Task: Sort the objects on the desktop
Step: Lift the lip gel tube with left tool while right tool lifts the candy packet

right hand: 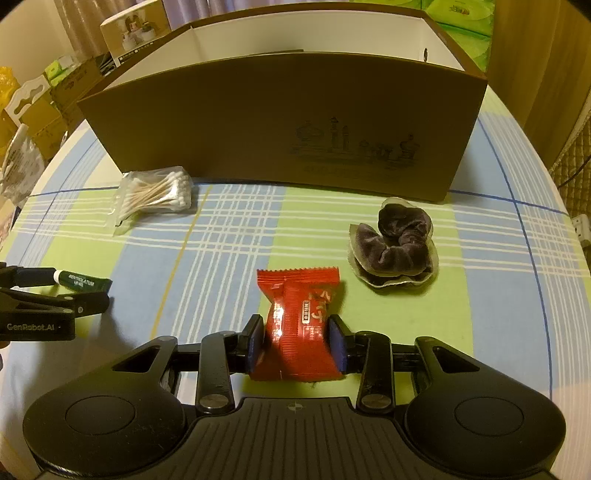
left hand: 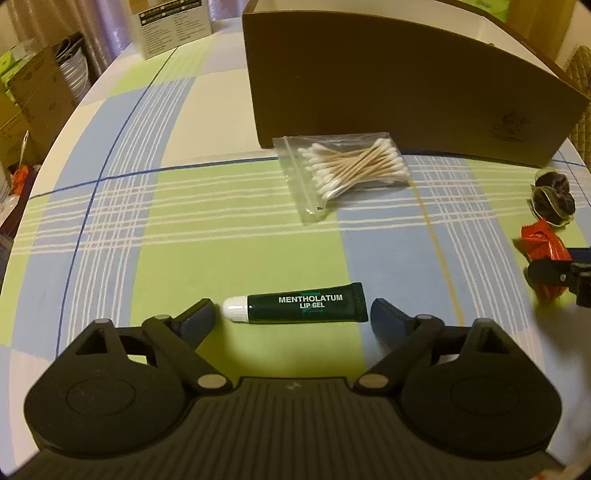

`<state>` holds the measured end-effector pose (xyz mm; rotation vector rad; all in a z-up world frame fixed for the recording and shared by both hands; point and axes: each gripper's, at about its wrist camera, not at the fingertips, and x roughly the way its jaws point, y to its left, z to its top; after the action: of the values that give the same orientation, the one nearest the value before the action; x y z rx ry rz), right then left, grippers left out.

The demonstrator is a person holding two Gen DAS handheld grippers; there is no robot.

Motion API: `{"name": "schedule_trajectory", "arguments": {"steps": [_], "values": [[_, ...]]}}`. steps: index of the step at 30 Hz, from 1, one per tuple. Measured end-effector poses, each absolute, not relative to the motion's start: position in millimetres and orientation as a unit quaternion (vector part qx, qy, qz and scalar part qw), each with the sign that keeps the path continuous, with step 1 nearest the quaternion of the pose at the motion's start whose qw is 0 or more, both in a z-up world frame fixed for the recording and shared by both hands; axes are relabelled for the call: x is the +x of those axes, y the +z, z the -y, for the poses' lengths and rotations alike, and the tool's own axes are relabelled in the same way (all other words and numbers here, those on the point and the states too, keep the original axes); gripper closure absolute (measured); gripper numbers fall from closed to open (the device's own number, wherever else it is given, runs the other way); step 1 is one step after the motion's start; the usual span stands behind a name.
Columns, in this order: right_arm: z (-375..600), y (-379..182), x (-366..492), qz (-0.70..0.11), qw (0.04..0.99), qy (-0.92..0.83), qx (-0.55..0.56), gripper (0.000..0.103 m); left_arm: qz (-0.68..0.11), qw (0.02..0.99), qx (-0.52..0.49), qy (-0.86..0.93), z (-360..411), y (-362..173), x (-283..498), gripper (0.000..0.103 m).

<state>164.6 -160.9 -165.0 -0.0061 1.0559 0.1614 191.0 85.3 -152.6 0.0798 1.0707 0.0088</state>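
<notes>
A dark green lip gel tube point(left hand: 300, 303) with a white cap lies crosswise on the checked tablecloth, between the spread fingers of my left gripper point(left hand: 293, 317), which is open and not touching it. My right gripper point(right hand: 297, 341) is shut on a red snack packet point(right hand: 300, 325) that rests low over the cloth. A clear bag of cotton swabs point(left hand: 345, 166) lies just in front of the brown cardboard box point(left hand: 406, 85). A dark velvet scrunchie point(right hand: 397, 243) sits to the right of the packet. The left gripper point(right hand: 55, 299) and the tube point(right hand: 85, 282) show at the right wrist view's left edge.
The brown box point(right hand: 280, 125) stands open-topped across the back of the round table. More cartons point(left hand: 173, 26) and stacked boxes point(left hand: 33, 96) sit beyond the table's far left edge. Bare cloth point(left hand: 122, 229) lies left of the tube.
</notes>
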Motion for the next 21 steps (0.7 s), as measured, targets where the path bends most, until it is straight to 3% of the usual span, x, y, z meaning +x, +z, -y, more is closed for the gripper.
{"name": "schedule_trajectory", "arguments": {"steps": [2, 3, 21], "values": [[160.2, -165.2, 164.4, -0.503, 0.861, 0.076, -0.005, 0.067, -0.505, 0.862, 0.043, 0.004, -83.3, -152.8, 190.5, 0.015], [160.0, -165.2, 164.2, -0.503, 0.861, 0.076, -0.006, 0.067, -0.501, 0.864, 0.044, -0.003, -82.4, -152.3, 189.8, 0.021], [156.1, -162.0, 151.7, -0.518, 0.850, 0.090, -0.014, 0.076, -0.503, 0.857, 0.089, -0.065, -67.4, -143.2, 176.9, 0.022]]}}
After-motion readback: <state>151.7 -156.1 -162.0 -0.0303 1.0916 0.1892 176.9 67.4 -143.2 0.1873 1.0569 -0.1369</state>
